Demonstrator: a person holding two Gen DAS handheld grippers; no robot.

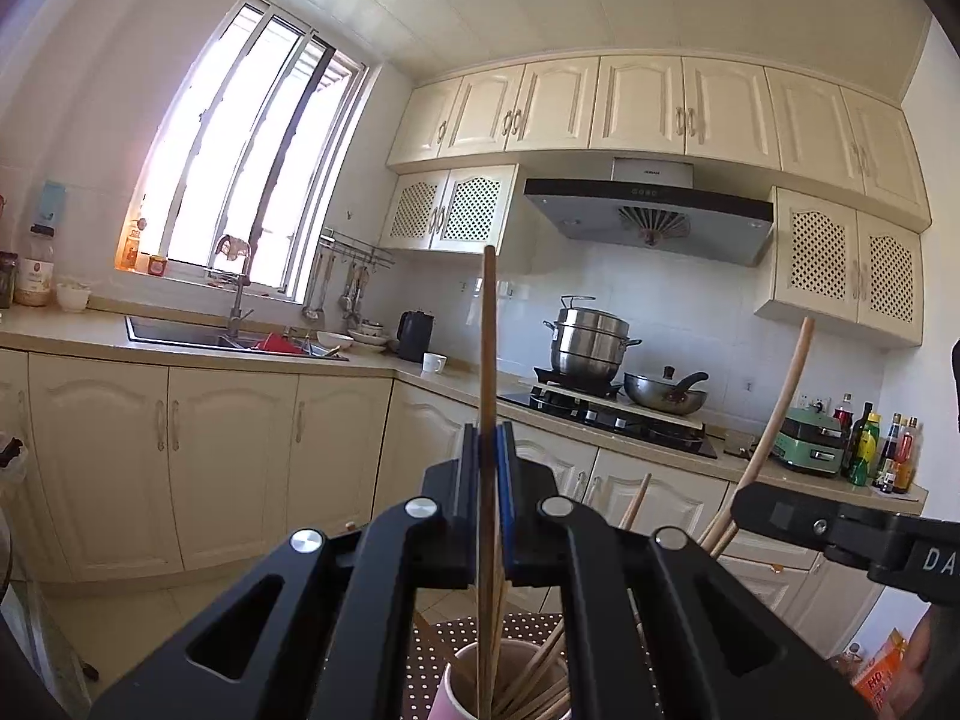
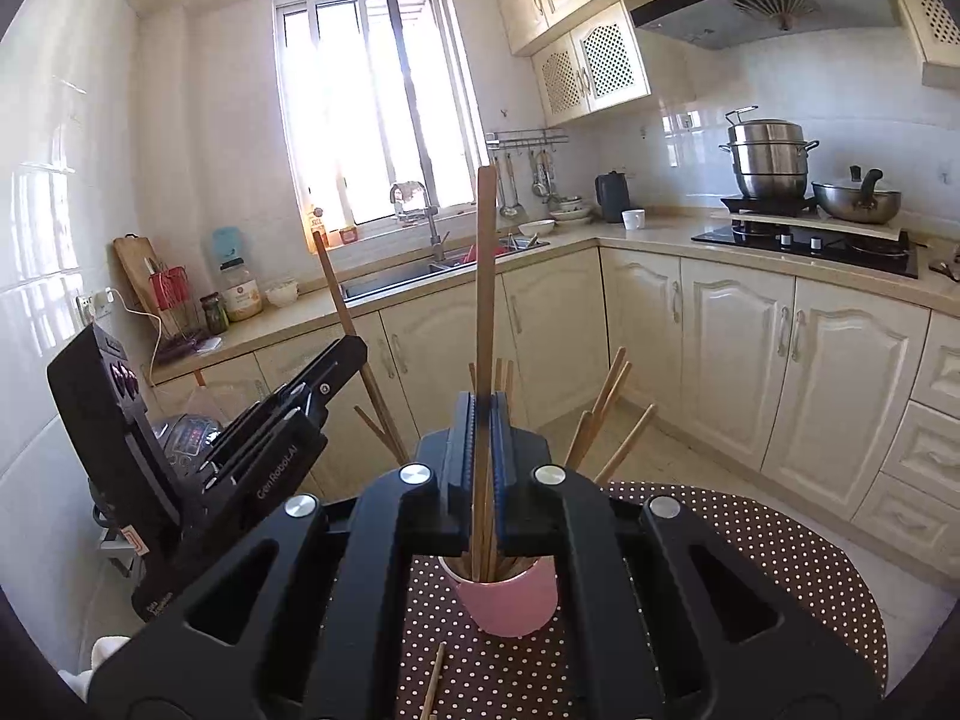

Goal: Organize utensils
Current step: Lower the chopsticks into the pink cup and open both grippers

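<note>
Each gripper is closed on one chopstick standing near upright, and both sticks run down toward the same pink cup [image 2: 507,597], which sits below and just ahead of the jaws on the polka-dot mat [image 2: 750,546]; that vertical line from jaws to cup mouth is what the coming move turns on.

The left gripper [image 1: 488,450] has its jaws drawn tight on a thin brown chopstick [image 1: 488,324]; the stick's long axis runs straight up past the fingertips and down behind them, its lower end already inside the cup's rim among the others.

The right gripper [image 2: 483,420] is likewise clamped on a wider wooden chopstick [image 2: 486,252], upright with a slight lean, its lower end reaching into the cup directly beneath the jaws; several more chopsticks fan out of the cup to the right of these jaws.

Seen from the right wrist, the left gripper sits to the left and holds its stick tilted; neither arm looks clearly nearer; I judge both need only to part their jaws.

One loose chopstick [image 2: 433,681] lies on the mat, below the jaws and nearer the camera than the cup, lengthwise toward it.
</note>
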